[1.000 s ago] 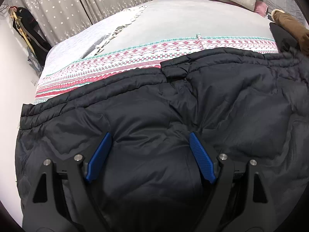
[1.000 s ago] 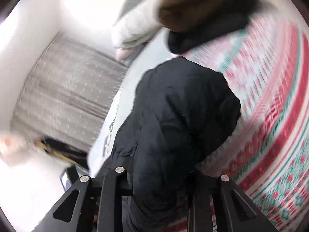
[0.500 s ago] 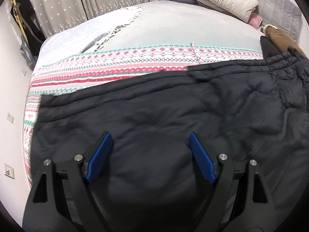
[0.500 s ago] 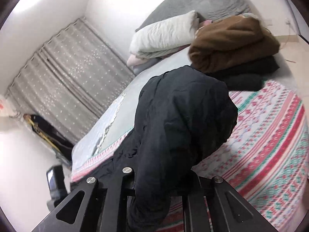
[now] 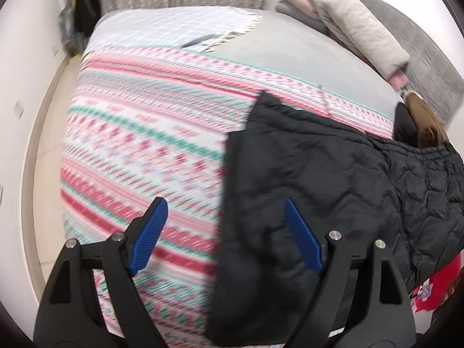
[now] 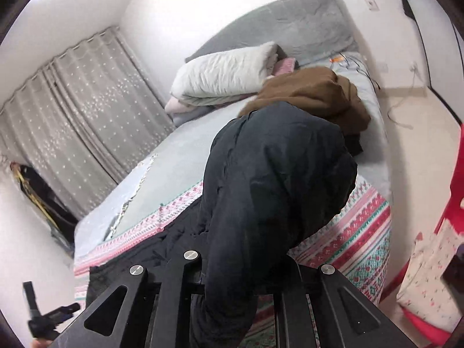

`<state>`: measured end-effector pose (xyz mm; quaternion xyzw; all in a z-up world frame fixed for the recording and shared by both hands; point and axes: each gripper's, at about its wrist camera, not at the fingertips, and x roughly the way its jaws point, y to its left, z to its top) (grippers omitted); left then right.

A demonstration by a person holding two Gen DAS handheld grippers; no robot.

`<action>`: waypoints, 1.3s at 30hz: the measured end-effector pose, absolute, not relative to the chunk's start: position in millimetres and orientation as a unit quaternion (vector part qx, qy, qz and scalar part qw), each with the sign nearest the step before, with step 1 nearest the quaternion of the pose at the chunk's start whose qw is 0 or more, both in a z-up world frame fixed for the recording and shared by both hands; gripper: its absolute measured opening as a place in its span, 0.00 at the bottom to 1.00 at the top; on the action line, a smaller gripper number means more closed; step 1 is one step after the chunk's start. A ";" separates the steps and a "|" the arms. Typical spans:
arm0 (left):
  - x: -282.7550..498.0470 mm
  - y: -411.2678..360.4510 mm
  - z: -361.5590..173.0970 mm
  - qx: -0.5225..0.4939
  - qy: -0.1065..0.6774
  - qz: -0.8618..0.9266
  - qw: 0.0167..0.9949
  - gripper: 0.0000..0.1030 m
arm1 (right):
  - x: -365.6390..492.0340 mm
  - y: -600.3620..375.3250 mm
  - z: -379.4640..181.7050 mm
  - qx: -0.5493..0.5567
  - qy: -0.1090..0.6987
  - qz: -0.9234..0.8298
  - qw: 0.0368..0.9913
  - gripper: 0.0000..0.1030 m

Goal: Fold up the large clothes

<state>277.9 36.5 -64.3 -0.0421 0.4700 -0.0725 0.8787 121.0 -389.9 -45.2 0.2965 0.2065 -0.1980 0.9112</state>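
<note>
Fingers (image 5: 152, 229) of the left gripper (image 5: 229, 232) stand wide apart with nothing clamped between them. One blue pad hangs over the patterned blanket (image 5: 145, 133); the other hangs over the edge of the black quilted jacket (image 5: 313, 168). Whether either pad touches the fabric cannot be told.

Right gripper (image 6: 237, 284): its fingertips are buried in a bunched fold of the jacket (image 6: 275, 179) and cannot be seen; its jaws have just been closing and now sit nearly together, pinching that fold and holding it lifted off the bed (image 6: 179, 156). The rest of the jacket lies spread across the blanket. A brown garment (image 6: 313, 98) lies beyond the jacket, beside a folded pale quilt (image 6: 223, 75).
</note>
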 end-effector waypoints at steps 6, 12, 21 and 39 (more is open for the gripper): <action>266.4 64.1 -83.2 -0.086 0.476 -0.077 0.872 0.81 | 135.0 -353.5 -26.2 0.209 0.202 -0.200 0.936 0.13; 264.2 36.3 -114.4 -0.104 0.519 -0.133 0.838 0.69 | 157.2 -288.3 -4.8 0.065 0.184 -0.199 0.961 0.13; 269.5 13.7 -116.9 -0.115 0.521 -0.148 0.832 0.48 | 190.7 -155.1 -17.6 -0.183 0.170 -0.131 0.959 0.14; 284.5 62.0 -117.0 -0.210 0.541 -0.194 0.791 0.47 | 230.9 -18.5 -114.6 -0.326 0.211 0.014 0.922 0.16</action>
